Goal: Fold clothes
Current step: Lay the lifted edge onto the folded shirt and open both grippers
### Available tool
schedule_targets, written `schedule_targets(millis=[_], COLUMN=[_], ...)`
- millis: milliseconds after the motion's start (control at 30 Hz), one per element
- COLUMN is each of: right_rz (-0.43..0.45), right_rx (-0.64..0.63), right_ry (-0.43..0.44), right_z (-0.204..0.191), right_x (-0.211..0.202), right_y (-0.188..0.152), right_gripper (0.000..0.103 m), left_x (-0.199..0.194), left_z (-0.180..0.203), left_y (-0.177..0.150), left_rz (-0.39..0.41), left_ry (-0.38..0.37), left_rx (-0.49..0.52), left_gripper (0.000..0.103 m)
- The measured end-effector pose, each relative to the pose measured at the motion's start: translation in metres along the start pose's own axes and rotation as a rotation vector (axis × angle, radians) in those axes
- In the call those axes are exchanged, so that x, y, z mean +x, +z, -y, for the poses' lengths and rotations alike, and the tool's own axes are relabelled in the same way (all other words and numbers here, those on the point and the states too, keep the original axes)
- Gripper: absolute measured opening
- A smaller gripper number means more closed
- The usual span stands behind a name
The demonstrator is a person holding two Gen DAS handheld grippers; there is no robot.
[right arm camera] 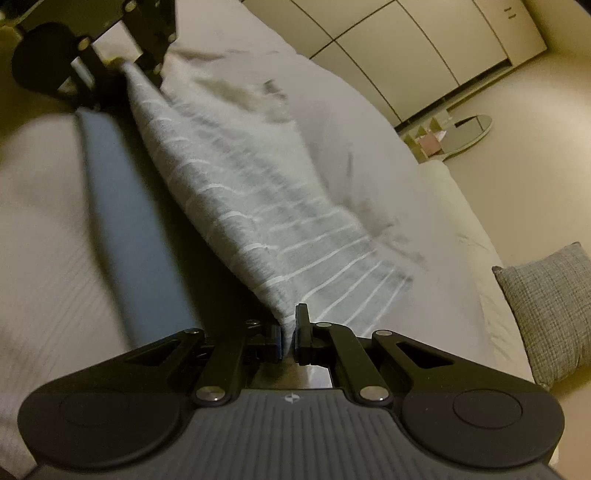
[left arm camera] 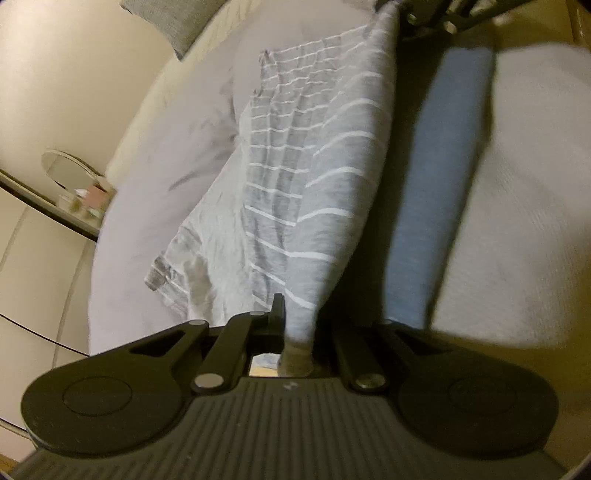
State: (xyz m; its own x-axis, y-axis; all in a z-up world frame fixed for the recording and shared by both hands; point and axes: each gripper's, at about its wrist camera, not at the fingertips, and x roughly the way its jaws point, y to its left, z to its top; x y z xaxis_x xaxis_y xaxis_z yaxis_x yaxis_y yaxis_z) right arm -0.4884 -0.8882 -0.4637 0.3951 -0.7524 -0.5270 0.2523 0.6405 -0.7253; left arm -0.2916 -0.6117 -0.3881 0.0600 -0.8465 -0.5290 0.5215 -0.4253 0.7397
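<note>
Left wrist view: left gripper (left arm camera: 295, 325) clamped on striped garment (left arm camera: 295, 177), stretched lengthwise away toward right gripper (left arm camera: 417, 14), rest draping onto bed (left arm camera: 155, 192).

Right wrist view: right gripper (right arm camera: 290, 332) pinching opposite garment end; held edge taut between both.

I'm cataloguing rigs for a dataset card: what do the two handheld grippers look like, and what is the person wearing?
Both the left gripper and the right gripper are matte black, with a ribbed grey body bearing a small white logo, round side discs, and linkage bars with silver pivot pins. No cables show. The person wears a pale ribbed-knit top.
</note>
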Motion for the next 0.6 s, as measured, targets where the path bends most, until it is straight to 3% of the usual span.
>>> schedule_targets(millis=[200,333,467,533,600], right_rz=[0.025,0.027,0.021,0.012,0.010], right_rx=[-0.069,-0.131,-0.183,-0.183,-0.176], right_ry=[-0.115,-0.164,-0.207,-0.215,-0.217], right_z=[-0.018,-0.024,-0.027,-0.026,-0.026], right_x=[-0.001,-0.005,0.005,0.010,0.012], right_y=[-0.004,-0.007,-0.016,-0.018,-0.021], right_gripper=[0.005,0.006,0.020,0.020,0.012], left_x=[-0.010,-0.013,-0.010,-0.009,-0.009], left_z=[0.009,0.008,0.004,0.003,0.005], left_y=[-0.006,-0.008,-0.012,-0.013,-0.013], left_rz=[0.065,0.080,0.101,0.111,0.120], left_ry=[0.082,0.135,0.178,0.191,0.206], left_rx=[0.037,0.083,0.107,0.109,0.112], left_gripper=[0.007,0.015,0.018,0.018,0.018])
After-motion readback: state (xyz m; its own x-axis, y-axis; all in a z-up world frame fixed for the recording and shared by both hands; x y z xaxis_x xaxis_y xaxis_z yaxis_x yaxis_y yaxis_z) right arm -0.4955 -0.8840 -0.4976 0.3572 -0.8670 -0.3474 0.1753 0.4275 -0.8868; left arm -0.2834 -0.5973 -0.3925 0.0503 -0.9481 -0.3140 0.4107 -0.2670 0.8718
